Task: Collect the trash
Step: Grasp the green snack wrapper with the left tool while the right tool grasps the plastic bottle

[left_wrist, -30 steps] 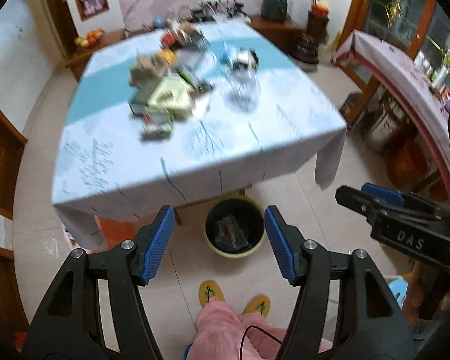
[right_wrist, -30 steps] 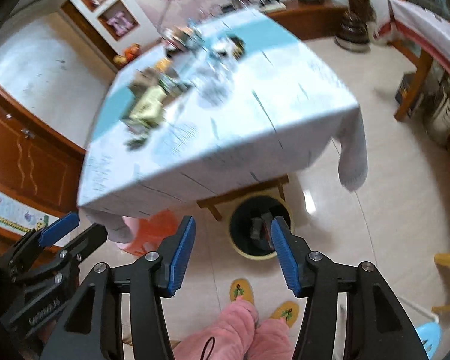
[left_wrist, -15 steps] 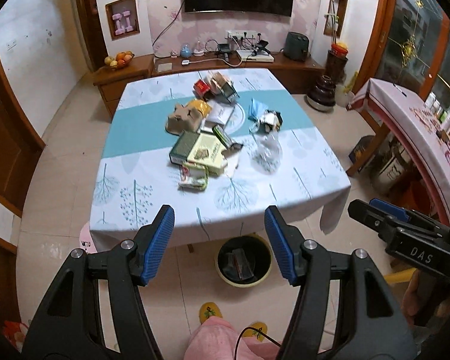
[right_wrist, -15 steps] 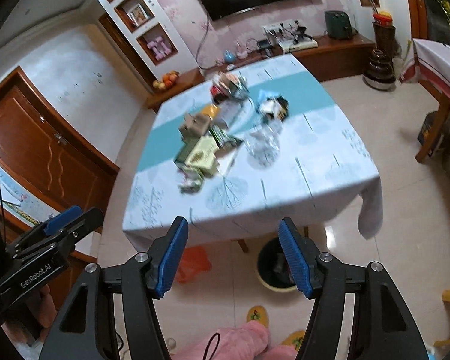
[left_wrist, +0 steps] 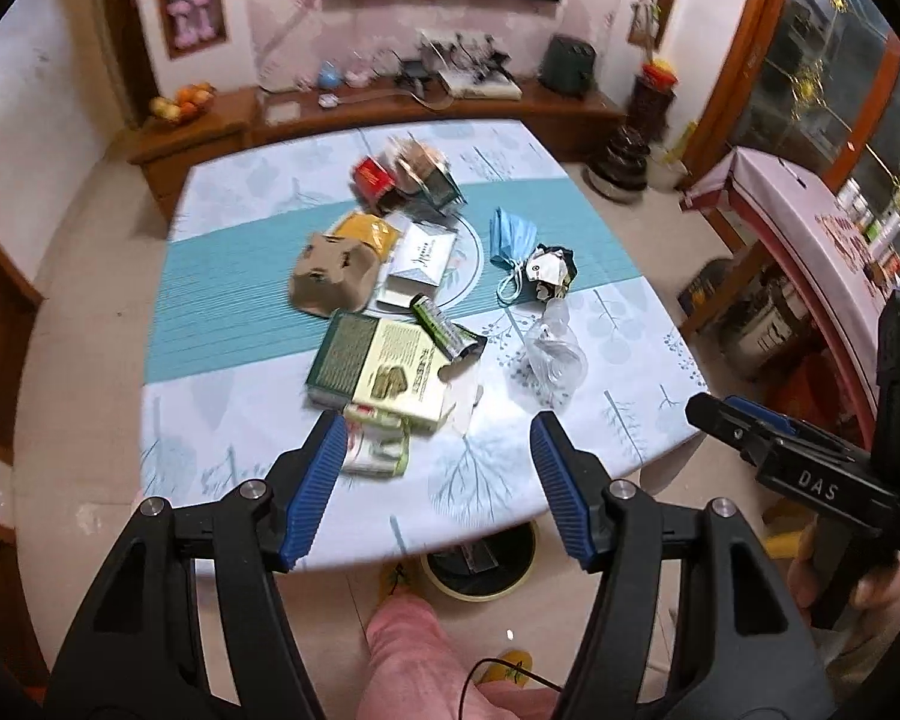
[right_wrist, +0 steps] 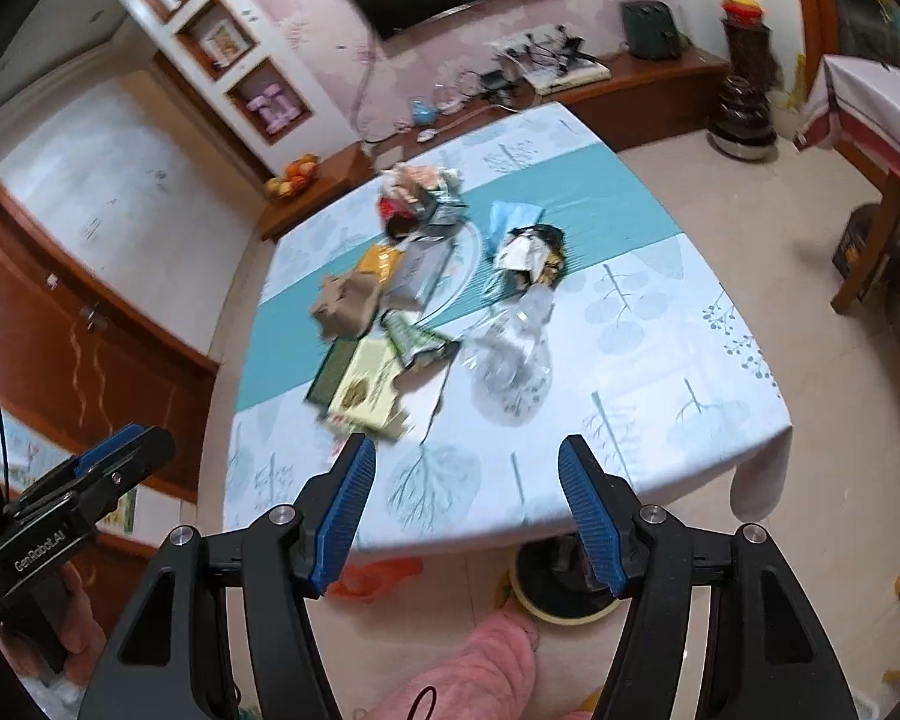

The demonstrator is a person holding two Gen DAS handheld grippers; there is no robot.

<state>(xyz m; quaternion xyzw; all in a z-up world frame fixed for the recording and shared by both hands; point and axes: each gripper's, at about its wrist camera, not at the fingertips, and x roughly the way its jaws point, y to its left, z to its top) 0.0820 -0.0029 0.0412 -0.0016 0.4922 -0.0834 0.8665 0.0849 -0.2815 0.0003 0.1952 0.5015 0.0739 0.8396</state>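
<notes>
A heap of trash lies on the table's blue-and-white cloth (left_wrist: 258, 432): a green and cream box (left_wrist: 384, 369), a brown cardboard carton (left_wrist: 333, 276), a yellow packet (left_wrist: 369, 231), a blue face mask (left_wrist: 510, 240), a clear plastic bag (left_wrist: 555, 360) and a small pale packet (left_wrist: 378, 450). My left gripper (left_wrist: 438, 480) hangs open above the table's near edge, nothing between its fingers. My right gripper (right_wrist: 468, 504) is open too, above the same edge with nothing in it. A round bin (right_wrist: 546, 582) with a yellow rim stands on the floor under that edge, partly hidden.
A person's pink sleeve or trouser leg (left_wrist: 408, 648) and yellow slippers show at the bottom. A wooden sideboard (left_wrist: 390, 108) with cables and fruit runs behind the table. A second covered table (left_wrist: 822, 228) stands at the right, and an orange bag (right_wrist: 378, 576) lies under the table.
Both grippers have risen and moved in over the table's near edge. The bin has slid from mid-view to under the edge. The right jaws stand a little wider than a second ago.
</notes>
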